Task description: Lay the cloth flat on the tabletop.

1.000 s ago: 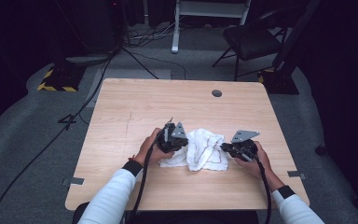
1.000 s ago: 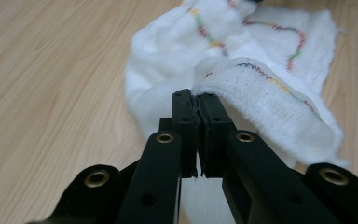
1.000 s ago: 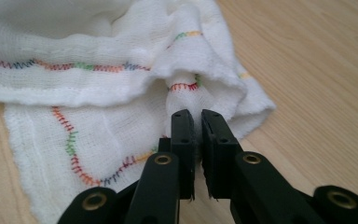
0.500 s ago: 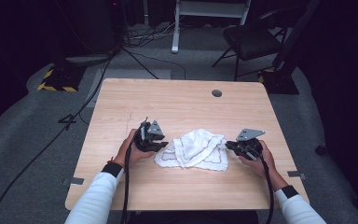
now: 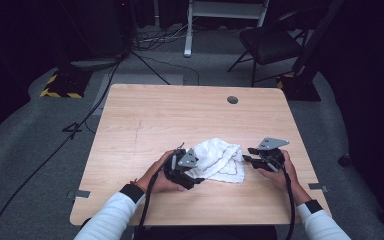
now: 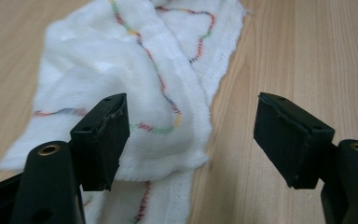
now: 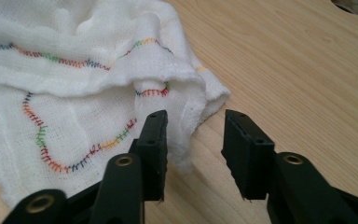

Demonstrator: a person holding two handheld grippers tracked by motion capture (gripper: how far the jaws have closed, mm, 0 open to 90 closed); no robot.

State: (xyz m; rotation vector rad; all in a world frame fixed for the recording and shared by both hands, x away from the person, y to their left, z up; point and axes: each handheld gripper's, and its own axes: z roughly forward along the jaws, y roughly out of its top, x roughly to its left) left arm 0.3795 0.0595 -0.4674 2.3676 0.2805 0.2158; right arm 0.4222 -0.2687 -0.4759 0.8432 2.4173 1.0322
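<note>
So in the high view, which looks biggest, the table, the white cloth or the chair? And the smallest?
1. table, by far the biggest.
2. chair
3. white cloth
The chair stands farther from the camera, so its lead over the cloth is unsure.

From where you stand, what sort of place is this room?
Probably a recording studio or lab rather than a home: a lone wooden table stands on grey carpet in a dark room, cables trail across the floor to a hazard-striped stand base, and a folding chair waits behind.
</note>
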